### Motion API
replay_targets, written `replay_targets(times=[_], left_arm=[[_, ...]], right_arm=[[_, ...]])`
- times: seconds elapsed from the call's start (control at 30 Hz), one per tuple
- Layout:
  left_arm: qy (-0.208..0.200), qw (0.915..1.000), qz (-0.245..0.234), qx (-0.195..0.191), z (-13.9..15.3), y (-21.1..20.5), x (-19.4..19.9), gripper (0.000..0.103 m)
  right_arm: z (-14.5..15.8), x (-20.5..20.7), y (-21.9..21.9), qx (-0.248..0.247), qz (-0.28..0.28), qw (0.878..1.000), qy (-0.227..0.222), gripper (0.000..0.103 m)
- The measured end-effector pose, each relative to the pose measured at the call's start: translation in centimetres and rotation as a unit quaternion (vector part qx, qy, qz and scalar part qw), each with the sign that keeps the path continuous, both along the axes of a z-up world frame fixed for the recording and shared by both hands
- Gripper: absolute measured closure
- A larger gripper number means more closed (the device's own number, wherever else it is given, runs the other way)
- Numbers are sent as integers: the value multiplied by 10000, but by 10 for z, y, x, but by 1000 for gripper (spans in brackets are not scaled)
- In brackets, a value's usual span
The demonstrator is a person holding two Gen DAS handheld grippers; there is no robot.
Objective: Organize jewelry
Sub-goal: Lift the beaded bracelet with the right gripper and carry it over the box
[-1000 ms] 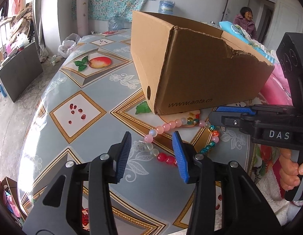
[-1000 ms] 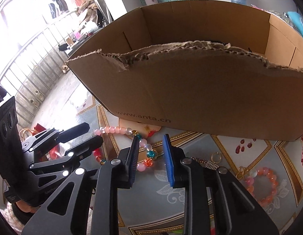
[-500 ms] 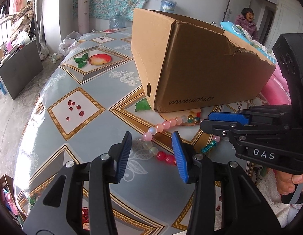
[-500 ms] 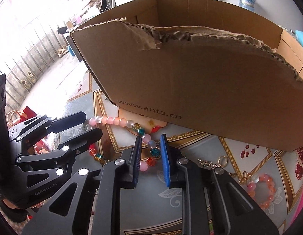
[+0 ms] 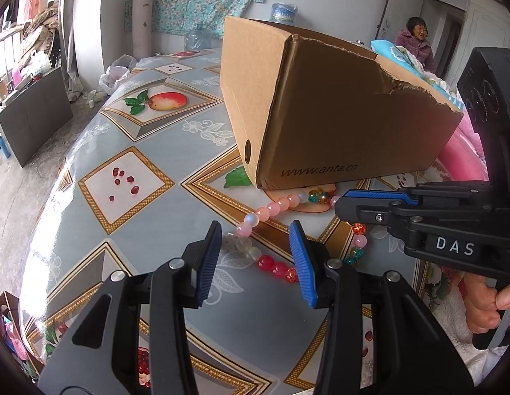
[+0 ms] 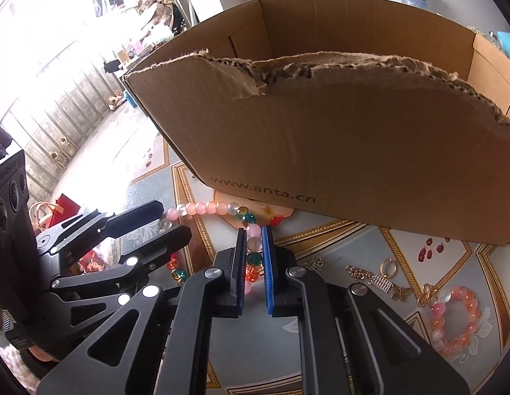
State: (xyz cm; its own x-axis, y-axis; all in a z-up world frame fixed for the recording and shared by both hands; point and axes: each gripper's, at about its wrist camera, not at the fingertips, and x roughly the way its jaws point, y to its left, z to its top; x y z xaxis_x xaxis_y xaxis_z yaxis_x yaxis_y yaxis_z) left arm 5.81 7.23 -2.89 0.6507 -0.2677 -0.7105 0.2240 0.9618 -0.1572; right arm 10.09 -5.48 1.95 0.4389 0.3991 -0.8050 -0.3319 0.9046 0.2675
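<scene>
Glass-bright beads: our right gripper [image 6: 254, 240] closing on the bead necklace [image 5: 271, 209]

The strand lies looped on the patterned tablecloth [image 5: 129, 217] just before the torn cardboard box [image 6: 353, 138]. Our right jaws have just been closing, beads between the pads [image 6: 267, 263], seemingly pinched. The left gripper [image 5: 255, 256] hangs half-open over the loop, gripping nothing. We judge it light, limp and slippery: pinch across one bead, expect swinging.

Two close downward wrist views sharing bead necklace [image 5: 274, 268], box [image 6: 353, 138].
</scene>
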Motion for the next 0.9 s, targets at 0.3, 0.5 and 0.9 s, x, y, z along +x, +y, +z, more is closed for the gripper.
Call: replay_targets(times=[0.3,0.5,0.9], left_arm=[[19,9995,-29,-328,0,10,-2,64],[-51,9994,-263,-237,-1,10,-5,65],[42,9988,-458,143,0,-2,1,65]], right_arm=[[-1,-19,-23,992,-106,9949,165,93],[-6,-20,-34,1011,-322,9941,221,93],[-2,-35,-17,59,-190,9998,58,87]])
